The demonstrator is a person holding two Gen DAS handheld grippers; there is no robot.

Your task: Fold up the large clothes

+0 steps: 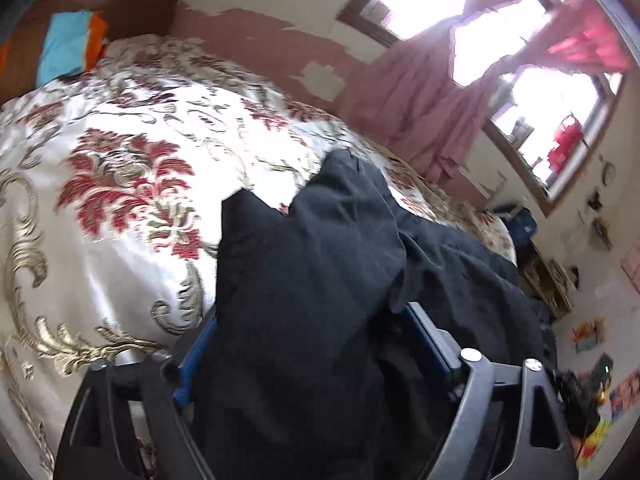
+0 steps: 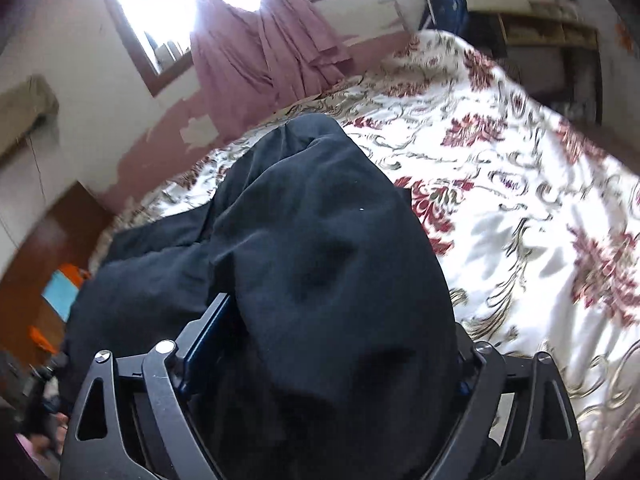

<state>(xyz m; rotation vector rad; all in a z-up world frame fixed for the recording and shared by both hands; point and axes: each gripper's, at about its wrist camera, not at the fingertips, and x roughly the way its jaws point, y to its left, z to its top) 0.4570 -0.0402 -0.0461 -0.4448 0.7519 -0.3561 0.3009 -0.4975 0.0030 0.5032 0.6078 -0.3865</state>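
Bunching up between the blue-padded fingers of the left gripper point(image 1: 312, 344), the black garment point(image 1: 320, 248) fills the gap and hides the fingertips; the fingers stand apart with cloth packed between them, pinching it. From there the fabric trails away toward the bed's right edge, where it lies crumpled on the floral bedspread point(image 1: 120, 152). To the left of the garment, the bedspread shows bare up to the wooden headboard point(image 1: 120, 0), where a blue and orange folded cloth point(image 1: 68, 48) sits at the far corner.

The right gripper point(image 2: 320, 344) likewise holds a thick mound of the same black garment point(image 2: 328, 248) pinched between its fingers, the cloth draped over and covering the tips. Its dark tail runs left toward the bed's headboard end. Right of the mound, the floral bedspread point(image 2: 520, 200) stretches bare to the bed's far edge, beside a shelf unit point(image 2: 552, 40). A pink curtain point(image 2: 260, 52) hangs at the window point(image 2: 160, 4) past the bed's far side.
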